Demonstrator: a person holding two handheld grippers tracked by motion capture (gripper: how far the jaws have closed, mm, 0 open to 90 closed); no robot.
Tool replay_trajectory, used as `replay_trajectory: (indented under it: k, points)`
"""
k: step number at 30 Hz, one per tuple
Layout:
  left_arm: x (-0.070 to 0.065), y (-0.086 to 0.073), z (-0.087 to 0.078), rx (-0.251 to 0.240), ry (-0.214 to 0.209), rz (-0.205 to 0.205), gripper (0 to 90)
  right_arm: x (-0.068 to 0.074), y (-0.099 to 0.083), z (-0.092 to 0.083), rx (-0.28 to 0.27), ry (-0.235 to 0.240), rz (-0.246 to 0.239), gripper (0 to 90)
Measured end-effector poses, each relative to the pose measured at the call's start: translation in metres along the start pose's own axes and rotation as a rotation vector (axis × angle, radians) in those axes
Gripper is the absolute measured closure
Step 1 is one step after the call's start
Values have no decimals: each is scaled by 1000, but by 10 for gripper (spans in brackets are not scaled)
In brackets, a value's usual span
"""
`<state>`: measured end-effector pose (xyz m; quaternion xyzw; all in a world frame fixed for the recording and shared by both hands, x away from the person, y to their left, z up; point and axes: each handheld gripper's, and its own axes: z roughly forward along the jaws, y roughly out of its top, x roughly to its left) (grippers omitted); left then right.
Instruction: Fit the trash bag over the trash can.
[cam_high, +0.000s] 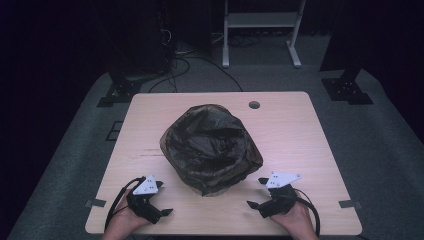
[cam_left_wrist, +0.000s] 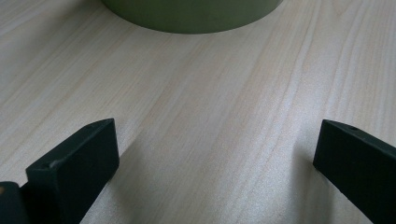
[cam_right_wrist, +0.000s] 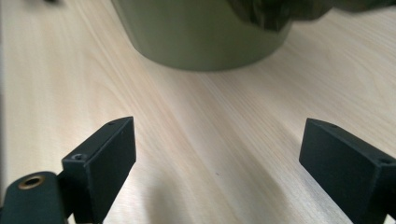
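- The left gripper (cam_left_wrist: 215, 158) has its jaws spread wide with nothing between them, just bare table (cam_left_wrist: 196, 116) in the gap.
- The right gripper (cam_right_wrist: 217, 158) is likewise wide apart and empty, its jaws low over the wood.
- In the high view the left gripper (cam_high: 161, 199) sits at the near left of the table (cam_high: 300, 135), held in the person's left hand (cam_high: 122, 222), with a grey plate on top and a cable looping back to the edge.
- The right gripper (cam_high: 256, 192) sits at the near right, held in the right hand (cam_high: 295, 220), jaws pointing toward the middle.
- Ahead of both stands a green bin (cam_right_wrist: 196, 32), round, its base on the wood; the left gripper view catches its lower edge (cam_left_wrist: 191, 14).
- A dark bag (cam_high: 210, 147) lines the bin and drapes over its rim, crumpled, hiding most of the bin from above.
- The bin stands near the table's centre, between the grippers and a little beyond them, touching neither.
- A small round hole (cam_high: 254, 105) lies near the far edge, beyond the bag.
- Past the table, on grey floor (cam_high: 280, 75), stand dark stand bases and a white frame (cam_high: 262, 30).
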<state>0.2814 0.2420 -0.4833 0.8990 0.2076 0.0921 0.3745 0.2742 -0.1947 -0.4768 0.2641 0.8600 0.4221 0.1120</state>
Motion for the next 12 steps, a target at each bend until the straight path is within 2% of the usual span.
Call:
replay_trajectory:
  k: [5, 12]
  points:
    - [0, 0, 0, 0, 0, 0, 0, 1, -4, 8, 41, -18, -17, 93]
    - [-1, 0, 0, 0, 6, -3, 0, 1, -4, 7, 36, -24, -13, 93]
